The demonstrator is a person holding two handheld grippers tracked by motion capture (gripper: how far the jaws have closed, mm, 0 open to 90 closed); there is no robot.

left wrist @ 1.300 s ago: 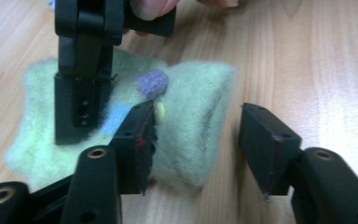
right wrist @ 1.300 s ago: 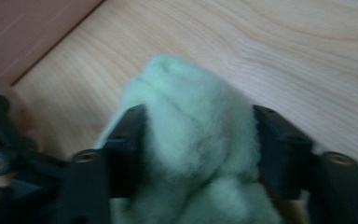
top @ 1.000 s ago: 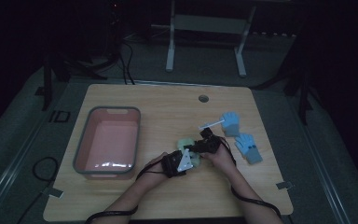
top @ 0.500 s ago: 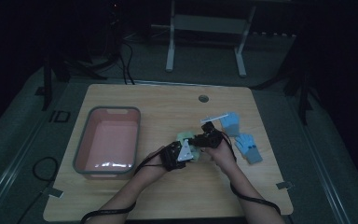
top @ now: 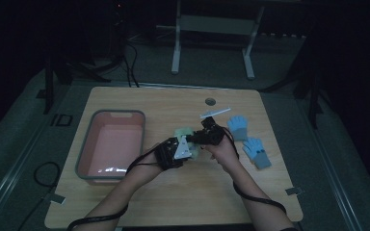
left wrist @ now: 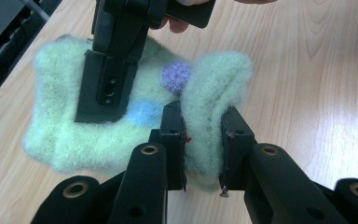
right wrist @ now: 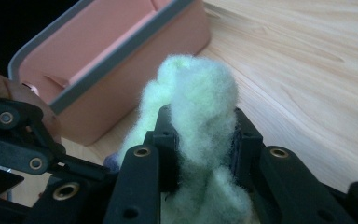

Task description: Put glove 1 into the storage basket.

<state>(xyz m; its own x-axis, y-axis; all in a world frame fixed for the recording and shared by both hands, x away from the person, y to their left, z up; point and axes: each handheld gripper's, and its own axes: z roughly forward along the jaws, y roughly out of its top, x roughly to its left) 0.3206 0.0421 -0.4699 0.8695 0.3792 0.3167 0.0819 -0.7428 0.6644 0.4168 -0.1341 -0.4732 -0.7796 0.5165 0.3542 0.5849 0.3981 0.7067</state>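
Both tools grasp one fuzzy pale green knitted glove (left wrist: 121,116).
At frame centre, left tool (left wrist: 203,140) and right tool (right wrist: 198,140) each pinch its fabric above the wooden desk (top: 139,101).

You are in a dark test room, like a lab, not a home. Your wooden bench (top: 139,103) stands alone on a grey floor (top: 24,144), with black cables (top: 125,57) lying behind it and a white metal stand (top: 212,29) at the back. Tape marks (top: 293,191) stick to the bench corners.
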